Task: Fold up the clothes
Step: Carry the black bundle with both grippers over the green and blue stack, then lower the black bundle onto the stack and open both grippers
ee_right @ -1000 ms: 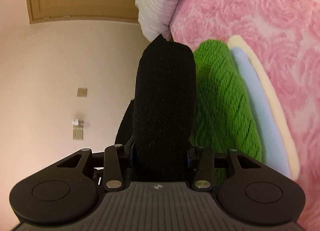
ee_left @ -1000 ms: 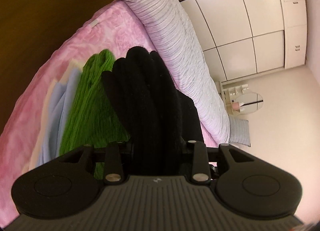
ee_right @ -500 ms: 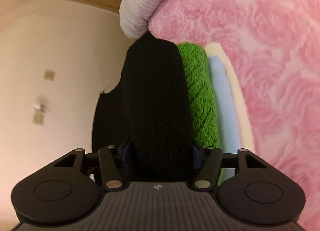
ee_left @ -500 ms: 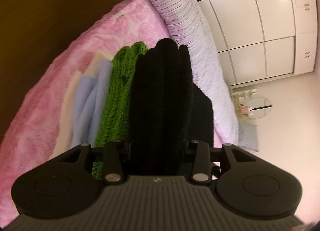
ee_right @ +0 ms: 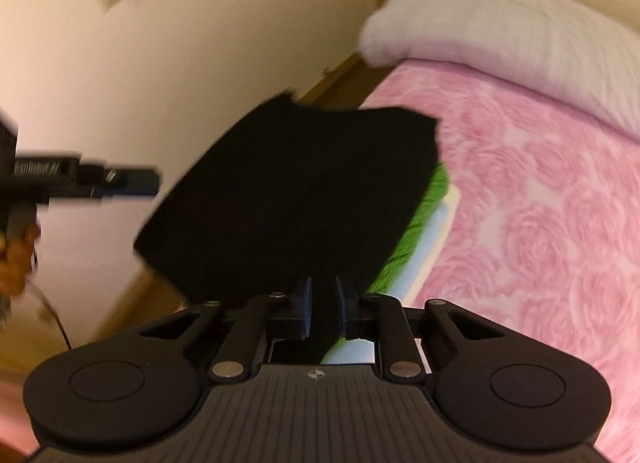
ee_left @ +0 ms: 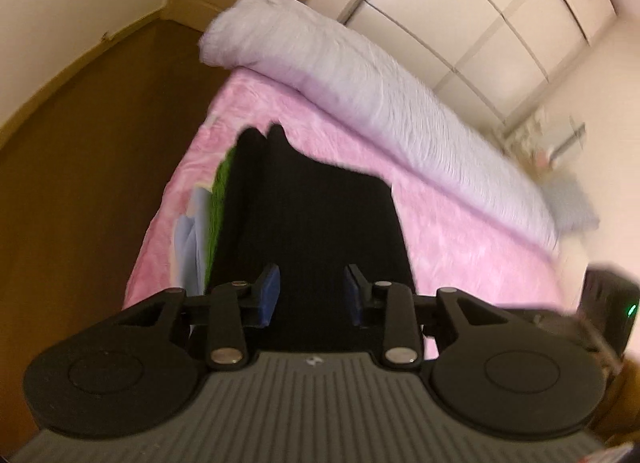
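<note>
Both claws sit over the stack of folded clothes on the pink bed; the left gripper (ee_left: 311, 295) has its blue-padded fingers spread, with the black garment (ee_left: 316, 219) showing between them but not touching either pad that I can make out. Seen from the right wrist, the right gripper (ee_right: 322, 309) has its fingers drawn close together, pinching a narrow fold of the same black garment (ee_right: 296, 191); the rest of the cloth fans out flat ahead of it.

That black piece lies on top of the pile; under it a green knit (ee_right: 420, 219) peeks out along the right edge, then a pale blue layer (ee_right: 434, 235) and a cream one (ee_right: 450, 219) at the bottom (both frames are motion-blurred, so edges are soft). From the left wrist the green knit (ee_left: 220, 199) and the pale blue layer (ee_left: 190, 239) show only as slivers on the left side of the black cloth.

The pile rests on the rose-patterned pink blanket (ee_right: 540, 203); a rolled white duvet (ee_left: 360, 95) lies along the far side of the bed, well apart from the stack; the other handheld unit (ee_right: 80, 179) shows at the left edge of the right-wrist view.
</note>
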A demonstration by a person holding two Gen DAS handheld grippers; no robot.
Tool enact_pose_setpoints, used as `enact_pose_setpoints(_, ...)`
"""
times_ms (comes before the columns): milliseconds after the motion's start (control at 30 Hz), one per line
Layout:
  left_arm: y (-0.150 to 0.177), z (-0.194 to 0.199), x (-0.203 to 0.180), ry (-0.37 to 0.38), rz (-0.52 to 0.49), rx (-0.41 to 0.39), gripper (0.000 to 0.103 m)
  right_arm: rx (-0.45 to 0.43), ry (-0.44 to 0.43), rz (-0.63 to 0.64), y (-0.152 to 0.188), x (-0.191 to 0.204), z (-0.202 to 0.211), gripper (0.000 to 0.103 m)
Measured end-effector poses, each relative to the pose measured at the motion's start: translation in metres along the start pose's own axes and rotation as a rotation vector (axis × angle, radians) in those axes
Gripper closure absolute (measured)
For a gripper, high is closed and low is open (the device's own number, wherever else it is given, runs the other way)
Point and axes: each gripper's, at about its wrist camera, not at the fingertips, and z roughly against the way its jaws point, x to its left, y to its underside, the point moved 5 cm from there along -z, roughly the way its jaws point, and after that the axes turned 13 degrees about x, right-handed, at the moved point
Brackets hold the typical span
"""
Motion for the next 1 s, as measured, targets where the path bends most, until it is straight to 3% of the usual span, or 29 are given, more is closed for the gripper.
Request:
enact_pose_setpoints(133,0.01,-0.028,0.019,-0.049,0.065,0.051,0.083,0.015,0.026,0.021,-0.002,0.01,-0.015,0.085)
enact_pose_setpoints(467,0.008,-0.038,0.039,-0.07,0.126,0.048,0.081,0.025,0.018,-0.016,-0.007,0.012,-0.025,0.084)
enact_pose_setpoints(567,0.007,-0.033,0.034,-0.076,0.145,0.04,0.084,0.026,0.009,-0.039,-0.007,0.009,-0.02,0.083)
enact_pose_setpoints(1000,0.025,0.014,-0.023,-0.162,0.145,0.005,0.073,-0.006,0.002,-0.06,0.009,0.018,0.02,0.076)
